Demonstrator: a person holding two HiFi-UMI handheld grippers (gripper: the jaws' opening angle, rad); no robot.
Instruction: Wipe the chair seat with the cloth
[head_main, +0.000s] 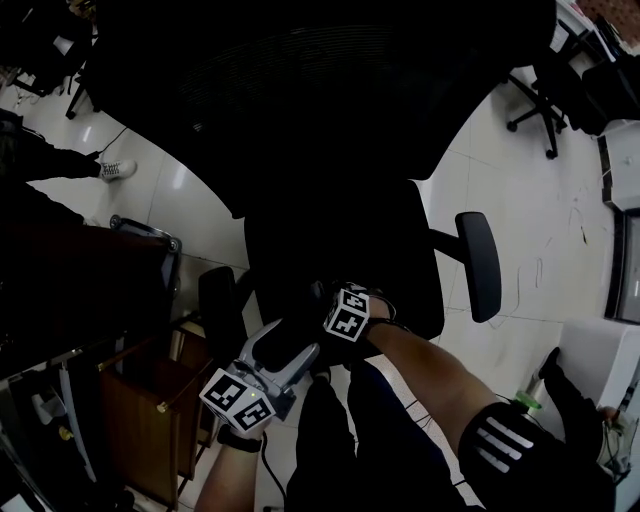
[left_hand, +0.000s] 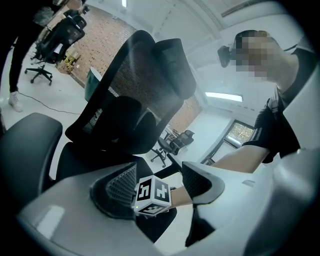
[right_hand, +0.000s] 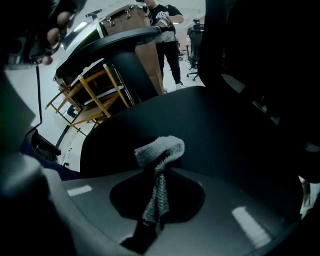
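Clearly the right claw (right_hand: 156, 172) is clamped on the cloth (right_hand: 161, 148), whose grey tuft sticks out past the tips, in front of the black seat (head_main: 340, 250). In the head view this claw sits at the seat's 6 o'clock edge. At its 7 o'clock, the left claw (left_hand: 159, 175) is spread apart, gripping nothing.
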